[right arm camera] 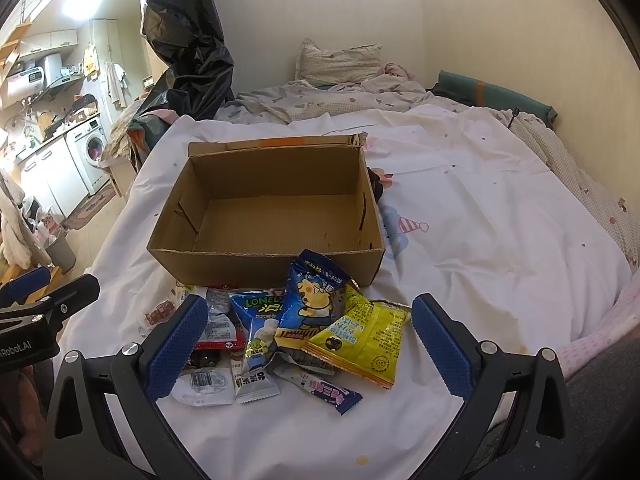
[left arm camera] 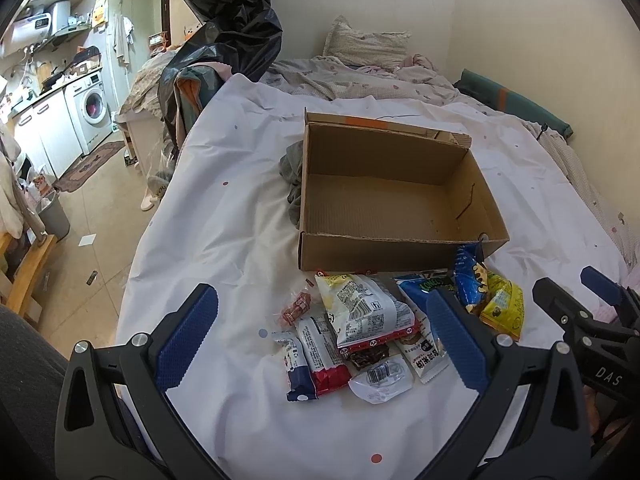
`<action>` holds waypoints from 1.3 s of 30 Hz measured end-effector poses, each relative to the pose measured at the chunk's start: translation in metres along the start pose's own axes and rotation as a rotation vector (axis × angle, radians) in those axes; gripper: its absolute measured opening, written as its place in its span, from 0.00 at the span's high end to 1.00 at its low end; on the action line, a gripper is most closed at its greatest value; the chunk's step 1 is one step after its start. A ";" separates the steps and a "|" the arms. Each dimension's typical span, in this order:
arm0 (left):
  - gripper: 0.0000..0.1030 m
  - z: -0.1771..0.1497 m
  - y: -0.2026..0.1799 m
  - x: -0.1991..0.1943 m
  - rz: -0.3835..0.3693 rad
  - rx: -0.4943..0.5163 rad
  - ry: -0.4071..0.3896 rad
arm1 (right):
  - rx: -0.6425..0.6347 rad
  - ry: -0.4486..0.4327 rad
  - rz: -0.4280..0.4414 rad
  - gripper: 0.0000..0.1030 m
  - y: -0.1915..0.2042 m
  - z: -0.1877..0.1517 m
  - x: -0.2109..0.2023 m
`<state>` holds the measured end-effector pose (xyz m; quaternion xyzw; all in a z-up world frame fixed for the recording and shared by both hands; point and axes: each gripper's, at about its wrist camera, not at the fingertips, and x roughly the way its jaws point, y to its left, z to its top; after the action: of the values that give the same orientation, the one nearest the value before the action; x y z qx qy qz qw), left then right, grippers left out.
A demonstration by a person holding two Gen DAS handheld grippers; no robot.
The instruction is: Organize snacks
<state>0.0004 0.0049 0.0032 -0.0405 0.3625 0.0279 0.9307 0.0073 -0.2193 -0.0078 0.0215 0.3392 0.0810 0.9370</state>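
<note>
An empty open cardboard box sits on the white bedsheet. Several snack packets lie in a pile just in front of it: a white-and-yellow bag, a red-and-white bar, a blue bag with a cartoon, a yellow bag, a blue-white "Lonely" bag. My left gripper is open above the left part of the pile. My right gripper is open above the right part. Both hold nothing.
A grey cloth lies against the box's left side. A black plastic bag hangs at the bed's far left. Pillow and crumpled bedding lie behind the box. The bed edge and floor are to the left.
</note>
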 end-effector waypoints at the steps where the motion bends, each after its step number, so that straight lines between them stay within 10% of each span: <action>1: 0.00 0.000 0.000 0.000 0.001 -0.001 -0.001 | 0.000 -0.002 -0.002 0.00 0.000 0.000 0.000; 39: 0.00 0.002 0.001 -0.001 0.007 -0.007 0.002 | 0.011 -0.005 0.000 0.00 -0.002 0.001 -0.003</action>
<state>0.0008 0.0062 0.0053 -0.0426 0.3635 0.0325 0.9300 0.0062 -0.2217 -0.0052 0.0269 0.3371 0.0793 0.9377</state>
